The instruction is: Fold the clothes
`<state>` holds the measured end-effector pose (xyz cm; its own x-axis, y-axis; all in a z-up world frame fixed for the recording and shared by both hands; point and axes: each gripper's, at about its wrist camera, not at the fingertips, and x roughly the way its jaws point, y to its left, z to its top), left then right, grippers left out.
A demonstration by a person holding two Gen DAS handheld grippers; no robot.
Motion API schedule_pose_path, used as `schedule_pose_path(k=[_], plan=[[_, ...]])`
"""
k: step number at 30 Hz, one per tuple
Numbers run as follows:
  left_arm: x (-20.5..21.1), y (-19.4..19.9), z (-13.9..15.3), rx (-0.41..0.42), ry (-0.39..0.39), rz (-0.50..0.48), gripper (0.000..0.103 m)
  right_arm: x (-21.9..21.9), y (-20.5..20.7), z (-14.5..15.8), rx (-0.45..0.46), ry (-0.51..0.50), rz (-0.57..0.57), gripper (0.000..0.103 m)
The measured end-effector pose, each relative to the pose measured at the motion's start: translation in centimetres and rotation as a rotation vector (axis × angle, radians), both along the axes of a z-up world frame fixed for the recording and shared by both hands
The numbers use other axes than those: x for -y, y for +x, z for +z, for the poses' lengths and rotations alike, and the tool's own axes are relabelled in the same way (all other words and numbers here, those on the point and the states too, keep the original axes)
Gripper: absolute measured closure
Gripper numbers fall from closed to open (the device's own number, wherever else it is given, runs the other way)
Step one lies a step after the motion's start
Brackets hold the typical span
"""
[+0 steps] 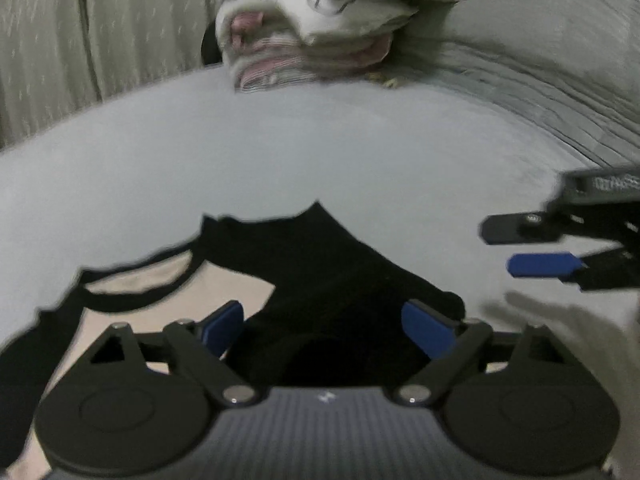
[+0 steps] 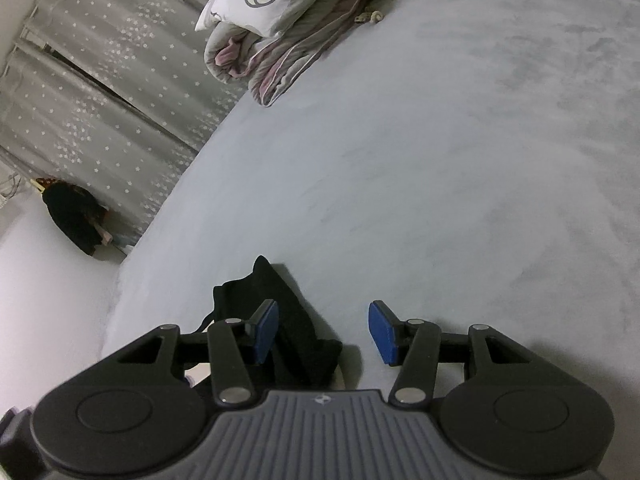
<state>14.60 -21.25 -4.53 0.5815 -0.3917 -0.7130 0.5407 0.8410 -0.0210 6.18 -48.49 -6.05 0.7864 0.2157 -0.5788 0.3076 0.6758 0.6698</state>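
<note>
Here, your left gripper (image 1: pixel 322 330), a black two-finger tool with blue pads, hangs just above a crumpled black fabric garment (image 1: pixel 320 280) lying on a pale grey-blue bed sheet (image 1: pixel 280 152). Its jaws stand wide apart, and part of the dark cloth shows between them, but the pads do not press on it. Thin black straps or edging loop out to the left of the garment, over a beige patch of fabric (image 1: pixel 140 280); the left wrist view is blurred, so you cannot tell whether that patch belongs to the same garment.

Your right gripper (image 2: pixel 324 332) hovers over the same sheet (image 2: pixel 440 160), jaws parted about halfway and holding nothing. The black garment (image 2: pixel 288 320) sits at its left finger, partly behind the blue pad (image 2: pixel 266 330); bare sheet lies under the right finger. From the left wrist view, the right gripper (image 1: pixel 496 248) enters at the right edge, apart from the garment.

At the far end of the bed rests a folded pile of grey, white and pink bedding (image 2: pixel 276 28). Beyond the bed's left edge hangs a grey curtain dotted with white stars (image 2: pixel 120 92), with a dark bundle (image 2: pixel 74 218) on the floor beneath it.
</note>
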Motion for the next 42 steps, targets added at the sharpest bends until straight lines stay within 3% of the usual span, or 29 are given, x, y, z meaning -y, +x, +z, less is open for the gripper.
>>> schedule_pose_path(k=[2, 5, 8, 14, 18, 23, 29, 34, 36, 38, 40, 42], plan=[[-0.1, 1.0, -0.8, -0.038, -0.004, 0.029, 0.050, 0.0, 0.0, 0.0, 0.001, 0.000, 0.004, 0.052], [-1.1, 1.5, -1.1, -0.082, -0.045, 0.063, 0.084, 0.0, 0.2, -0.1, 0.000, 0.004, 0.012, 0.052], [-3.1, 1.2, -0.3, -0.098, -0.127, 0.103, 0.091, 0.1, 0.3, -0.3, -0.006, 0.006, 0.018, 0.052], [-9.8, -0.2, 1.5, -0.098, -0.283, 0.201, 0.092, -0.8, 0.7, -0.6, -0.016, -0.002, 0.039, 0.052], [-14.2, -1.0, 1.5, -0.139, -0.333, 0.271, 0.092, -1.9, 0.8, -0.4, -0.008, -0.025, 0.075, 0.052], [-17.7, -2.4, 1.4, -0.168, -0.335, 0.303, 0.092, -4.1, 1.2, -0.2, 0.004, -0.046, 0.139, 0.052], [-19.9, -5.5, -0.7, -0.281, -0.290, 0.264, 0.092, -7.9, 1.8, 0.0, 0.023, -0.140, 0.242, 0.052], [-22.3, -7.5, -3.3, -0.295, -0.367, 0.269, 0.090, -11.5, 2.3, -0.3, 0.049, -0.202, 0.366, 0.052], [-23.1, -6.9, -3.3, -0.319, -0.418, 0.285, 0.083, -13.1, 2.5, -0.7, 0.059, -0.191, 0.431, 0.052], [-23.9, -6.5, -2.9, -0.302, -0.448, 0.299, 0.060, -14.7, 2.6, -1.3, 0.069, -0.168, 0.494, 0.052], [-24.6, -6.1, -2.5, -0.281, -0.477, 0.312, 0.052, -16.2, 2.5, -1.9, 0.083, -0.149, 0.537, 0.052], [-25.9, -5.9, -2.8, -0.323, -0.556, 0.336, 0.047, -17.3, 2.2, -2.3, 0.104, -0.148, 0.561, 0.052]])
